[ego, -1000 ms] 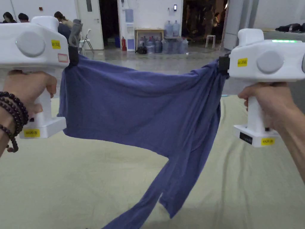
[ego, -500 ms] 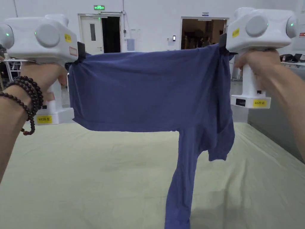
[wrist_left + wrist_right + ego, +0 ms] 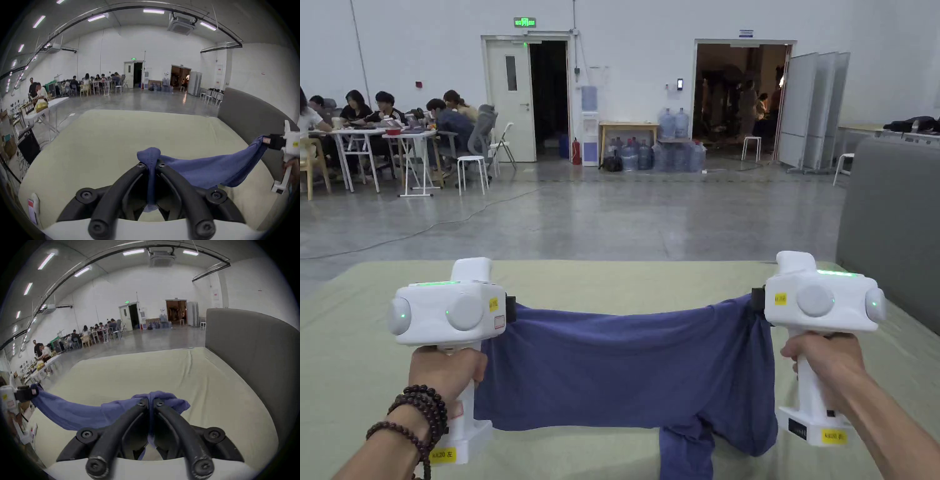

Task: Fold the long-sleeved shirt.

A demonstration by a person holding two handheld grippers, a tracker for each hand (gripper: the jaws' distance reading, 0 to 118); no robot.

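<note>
A blue long-sleeved shirt (image 3: 625, 369) hangs stretched between my two grippers, low over the pale green bed (image 3: 637, 281). My left gripper (image 3: 510, 309) is shut on its left end; in the left gripper view the cloth (image 3: 203, 168) is pinched between the black jaws of that gripper (image 3: 151, 164). My right gripper (image 3: 757, 301) is shut on the right end, where fabric (image 3: 113, 407) bunches around its closed tips (image 3: 150, 403). A sleeve (image 3: 686, 453) droops below the body near the lower right.
A grey upholstered headboard (image 3: 890, 219) rises along the bed's right side. Beyond the bed lies a bare concrete floor (image 3: 600, 219). People sit at tables (image 3: 394, 134) at the far left, and water bottles (image 3: 669, 153) stand by the back wall.
Both grippers have come down from head height to just above the bed, still holding the shirt. The sleeve that hung free now reaches the bed.
</note>
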